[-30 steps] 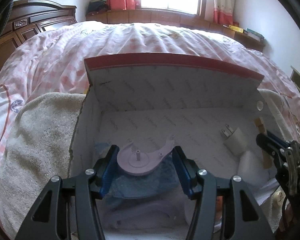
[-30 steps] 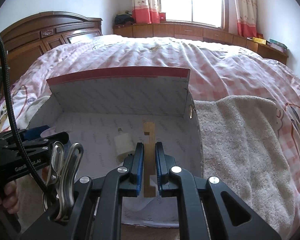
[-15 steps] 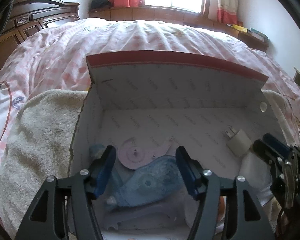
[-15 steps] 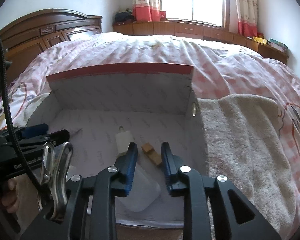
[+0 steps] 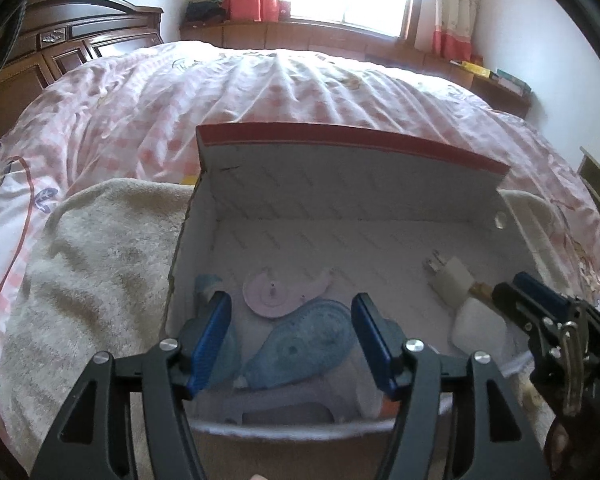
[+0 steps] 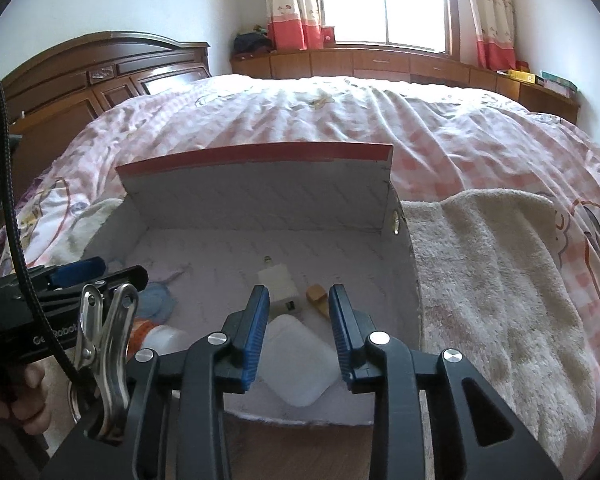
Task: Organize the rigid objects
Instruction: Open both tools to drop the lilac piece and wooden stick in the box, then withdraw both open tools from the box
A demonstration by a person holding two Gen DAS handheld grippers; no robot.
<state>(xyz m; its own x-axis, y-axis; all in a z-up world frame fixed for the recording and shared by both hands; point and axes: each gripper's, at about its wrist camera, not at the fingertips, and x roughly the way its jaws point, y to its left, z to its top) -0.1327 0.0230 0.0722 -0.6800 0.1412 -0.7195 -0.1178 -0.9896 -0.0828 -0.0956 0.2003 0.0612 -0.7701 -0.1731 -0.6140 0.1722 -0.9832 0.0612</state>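
Note:
An open cardboard box (image 5: 352, 184) with a red-edged flap stands on a beige towel on the bed. Inside lie a pink tape-dispenser half (image 5: 278, 294), a blue tape dispenser (image 5: 304, 344), a white charger plug (image 5: 452, 282), a white case (image 5: 478, 330) and a wooden clothespin (image 6: 320, 300). My left gripper (image 5: 290, 340) is open and empty above the blue dispenser. My right gripper (image 6: 298, 330) is open and empty above the white case (image 6: 300, 364), beside the charger (image 6: 280, 292).
The beige towel (image 6: 492, 300) spreads to both sides of the box on the pink checked quilt (image 5: 260, 92). A small bottle with an orange cap (image 6: 156, 336) lies near the box's front wall. A dark wooden headboard (image 6: 100, 76) stands at the far left.
My left gripper opened and dropped the pink dispenser half into the box. My right gripper opened and released the clothespin, which now lies on the box floor. Both grippers drew back.

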